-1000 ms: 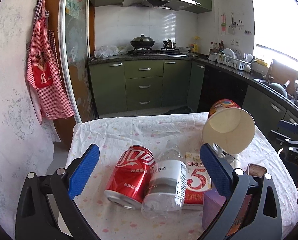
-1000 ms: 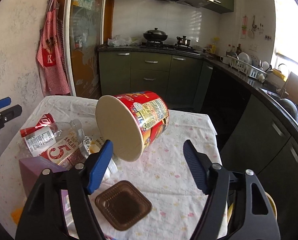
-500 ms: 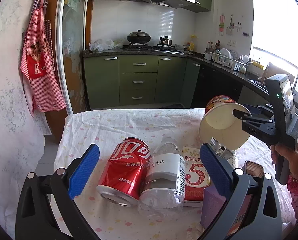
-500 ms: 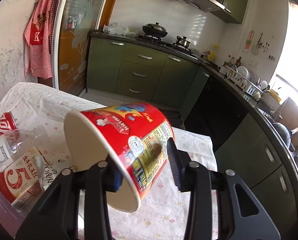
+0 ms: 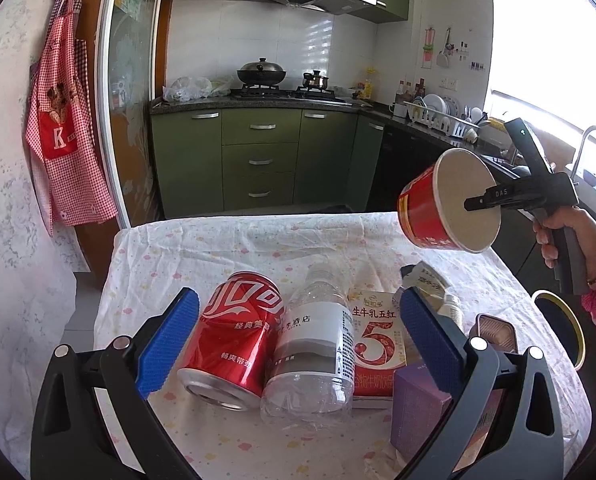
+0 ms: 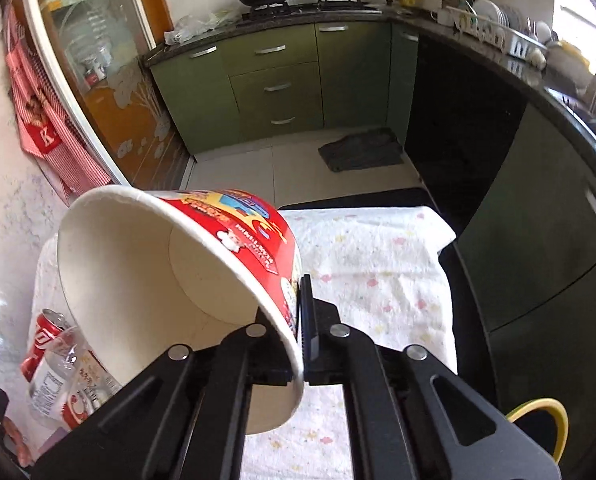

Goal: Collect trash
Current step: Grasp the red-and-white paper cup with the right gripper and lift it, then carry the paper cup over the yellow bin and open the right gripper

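Above the table's right edge [image 5: 509, 276], right fingers [image 6: 305, 328] pinch the cup rim [image 6: 294, 344] (left fingers [image 5: 170, 340] apart).

Light: daylight is pouring in from the overexposed bright window [image 5: 553, 40] on the right.
Glare: the window is washing out white.
Edges: fisheye curving, corners darkening.
Focus: staying mostly sharp.

Red cup [image 5: 425, 216], green cabinets [image 5: 258, 160]

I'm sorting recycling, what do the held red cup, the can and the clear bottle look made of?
Red cup: likely paperboard, with a matte off-white inside and rolled rim. Can: thin metal, glossy red, silvery end. Clear bottle: transparent, slightly crumpled plastic.
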`<state>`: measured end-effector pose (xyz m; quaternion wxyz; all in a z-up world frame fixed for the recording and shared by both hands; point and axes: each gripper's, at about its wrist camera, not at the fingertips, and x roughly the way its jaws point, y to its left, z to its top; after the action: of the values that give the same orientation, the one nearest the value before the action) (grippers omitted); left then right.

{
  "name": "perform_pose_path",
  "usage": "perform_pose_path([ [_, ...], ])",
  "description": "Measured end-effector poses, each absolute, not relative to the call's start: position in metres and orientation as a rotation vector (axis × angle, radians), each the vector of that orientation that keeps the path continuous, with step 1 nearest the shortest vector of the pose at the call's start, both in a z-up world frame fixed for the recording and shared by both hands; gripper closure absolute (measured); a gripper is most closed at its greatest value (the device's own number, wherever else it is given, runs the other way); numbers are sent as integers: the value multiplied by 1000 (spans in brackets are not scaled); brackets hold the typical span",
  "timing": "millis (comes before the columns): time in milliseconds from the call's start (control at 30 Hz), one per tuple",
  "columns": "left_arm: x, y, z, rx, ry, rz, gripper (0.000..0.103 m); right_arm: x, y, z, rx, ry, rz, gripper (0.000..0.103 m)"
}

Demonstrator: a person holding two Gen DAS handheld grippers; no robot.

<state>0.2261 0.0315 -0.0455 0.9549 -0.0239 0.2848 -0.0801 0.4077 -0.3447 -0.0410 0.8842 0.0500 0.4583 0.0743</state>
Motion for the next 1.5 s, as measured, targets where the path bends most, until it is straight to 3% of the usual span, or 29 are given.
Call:
perform_pose_path([
  [333,208,24,-31,-49,509,-227,4,292,-519,-18,390,1014,-42,100],
  [633,203,3,-32,2,504,-259,4,217,-639,-101,522,1270,-302,99],
  [833,200,-4,-34,31,498,-274,4,229,-650,-146,550,1351,-319,98],
  [967,200,-5,-36,37,508,-280,4,233,-654,-159,559,1379,-345,82],
  [1167,200,-11,-39,56,525,-293,4,219,-651,-153,549,1320,-348,80],
  [1500,185,-29,-35,110,571,-332,4,175,-595,-119,503,1199,-154,70],
])
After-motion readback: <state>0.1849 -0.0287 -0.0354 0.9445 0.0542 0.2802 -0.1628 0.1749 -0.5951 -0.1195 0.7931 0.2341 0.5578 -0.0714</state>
